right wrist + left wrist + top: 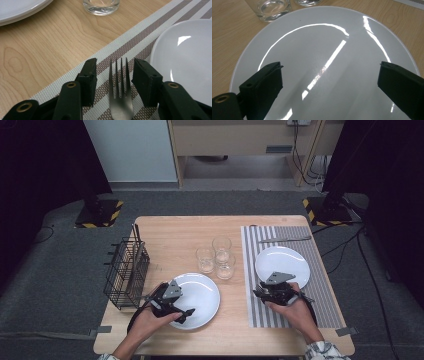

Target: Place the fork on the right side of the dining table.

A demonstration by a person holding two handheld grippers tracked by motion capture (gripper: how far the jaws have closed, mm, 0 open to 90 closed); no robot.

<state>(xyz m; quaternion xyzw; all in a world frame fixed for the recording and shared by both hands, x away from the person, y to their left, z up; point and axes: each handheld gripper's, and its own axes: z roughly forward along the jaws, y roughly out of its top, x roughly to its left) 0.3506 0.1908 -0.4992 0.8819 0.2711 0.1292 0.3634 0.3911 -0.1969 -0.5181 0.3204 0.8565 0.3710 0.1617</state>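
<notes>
Right tongs (115,75): jaws parted, one each side of the fork (120,100), clear gaps both sides, so released, not pinching. We see the fork lying flat on the striped placemat (140,37), tines pointing away from the tongs, just beside the rim of the right white plate (185,57). In the high view we place those tongs (265,292) at the left edge of the placemat (320,300), toward the near right part of the desk (165,232), with the plate (287,262) just beyond them.

Left tongs (329,77): jaws spread wide, nothing between them, hanging over the second white plate (324,45). In the high view we have them (182,312) above the near left rim of that plate (202,295), which sits bare on the wood, near the desk's near edge, left of centre.

Three clear glasses (216,257) are clustered mid-desk, between the two plates, just beyond the left one.

A black wire basket (125,272) stands at the desk's left edge; we can make out a dark utensil upright in it but not which kind.

A knife (285,239) lies across the far end of the placemat, near the far right corner.
</notes>
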